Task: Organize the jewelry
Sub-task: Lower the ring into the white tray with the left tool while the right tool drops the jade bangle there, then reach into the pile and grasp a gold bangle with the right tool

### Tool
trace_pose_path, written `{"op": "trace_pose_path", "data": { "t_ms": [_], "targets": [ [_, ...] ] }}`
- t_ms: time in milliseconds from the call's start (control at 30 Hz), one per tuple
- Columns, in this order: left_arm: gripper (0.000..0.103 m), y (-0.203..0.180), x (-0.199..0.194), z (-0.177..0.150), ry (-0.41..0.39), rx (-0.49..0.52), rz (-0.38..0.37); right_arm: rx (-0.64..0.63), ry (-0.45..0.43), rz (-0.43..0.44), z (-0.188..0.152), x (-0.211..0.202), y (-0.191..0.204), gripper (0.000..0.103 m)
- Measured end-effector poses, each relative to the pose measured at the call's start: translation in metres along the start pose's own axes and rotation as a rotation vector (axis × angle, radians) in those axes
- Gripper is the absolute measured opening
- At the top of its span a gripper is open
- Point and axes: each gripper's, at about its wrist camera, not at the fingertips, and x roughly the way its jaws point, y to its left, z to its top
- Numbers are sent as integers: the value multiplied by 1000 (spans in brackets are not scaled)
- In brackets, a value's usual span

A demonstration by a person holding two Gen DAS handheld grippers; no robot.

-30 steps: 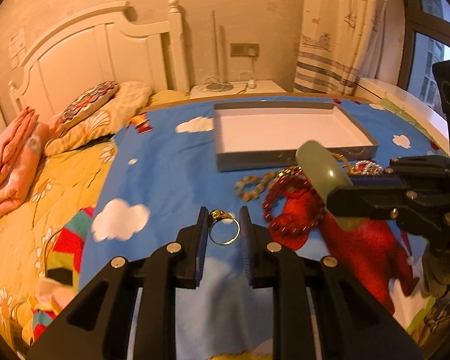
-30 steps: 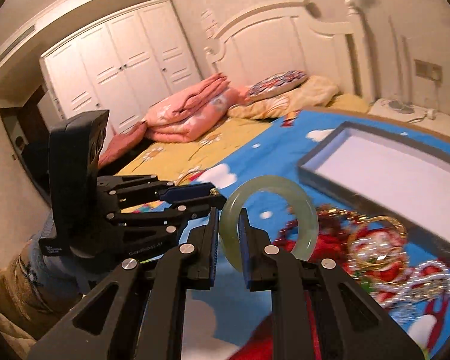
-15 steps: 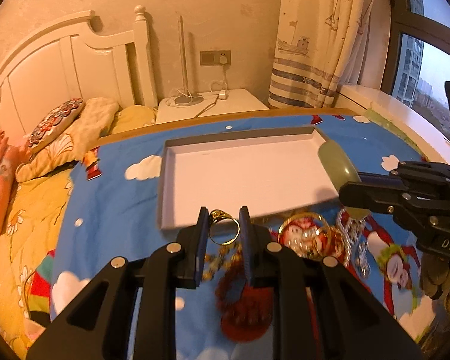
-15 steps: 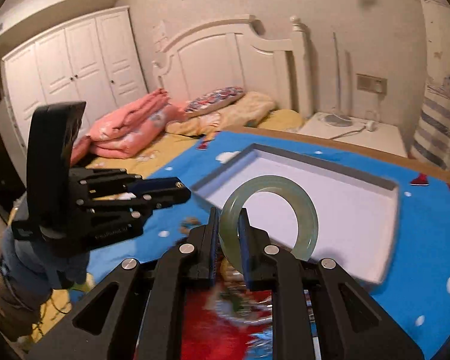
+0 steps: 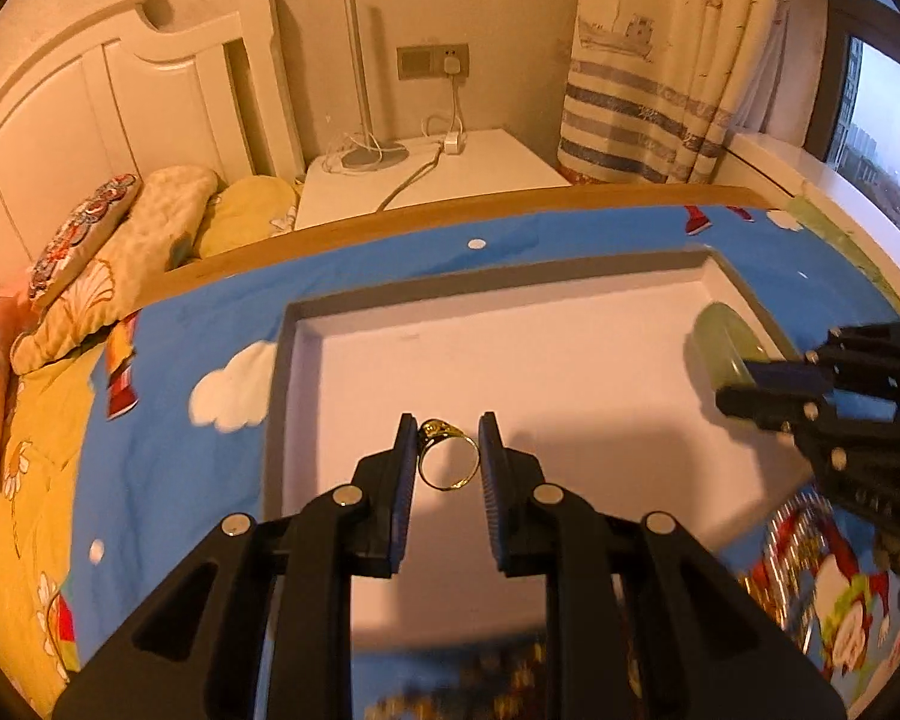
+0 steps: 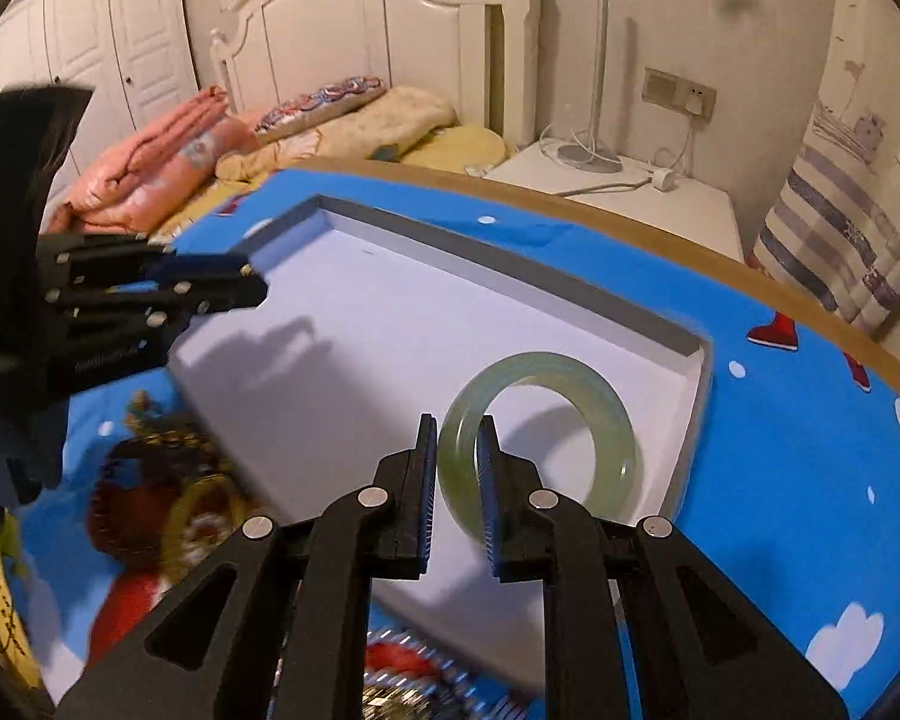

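Left wrist view first: the left gripper (image 5: 448, 462) hangs over the white tray (image 5: 354, 307), its fingers (image 5: 403, 480) narrowed onto a small gold ring (image 5: 448, 457), pinching it edge to edge above the tray's near half. Off to the right, the right gripper (image 5: 768, 393) comes in over the tray's right side with the green jade bangle (image 5: 717, 351) clamped at its tip.

Right wrist view confirms it: those fingers (image 6: 426, 480) are close together on the bangle's (image 6: 570, 420) near rim, one inside the hoop and one outside, with the rest of the ring jutting forward over the tray's (image 6: 498, 264) far right corner.

Now the risks. That gold ring is gripped on a thin, rounded band, so a release from this height could send it rolling or bouncing across the smooth tray floor, maybe up against a wall. I can't tell how high either piece sits above the floor. The bangle looks hard and brittle; let go while it stands on edge and it could tip over with a knock, or roll. It is also near the tray wall, so a sideways drift might clip the rim.

More jewelry (image 6: 168, 498) lies heaped on the blue cartoon tablecloth (image 6: 810, 450) just in front of the tray, blurred in both views.
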Motion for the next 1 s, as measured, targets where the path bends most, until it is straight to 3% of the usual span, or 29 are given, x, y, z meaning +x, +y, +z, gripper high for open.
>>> {"op": "trace_pose_path", "data": {
  "t_ms": [300,367,433,500,567,600,700,833,1000],
  "targets": [
    [21,2,62,33,94,21,39,-47,68,8,15,27,2,16],
    [29,5,68,34,105,4,61,-47,68,16,18,26,4,17],
    [66,11,60,33,82,-27,81,-31,50,37,18,19,1,20],
    [76,16,41,30,23,-43,108,-7,16,62,16,2,-5,32],
    [78,18,21,24,-18,-43,117,17,-39,67,11,-20,-10,47],
    [81,19,10,21,-38,-46,124,34,-70,67,7,-35,-14,47],
    [91,24,-31,0,-114,-83,164,91,-139,71,-8,-71,-23,47],
    [100,31,-81,-51,-172,-177,161,150,-185,64,-39,-106,-23,47],
    [101,21,-103,-118,-124,-237,155,213,-163,67,-80,-120,-15,47]
  ]
}}
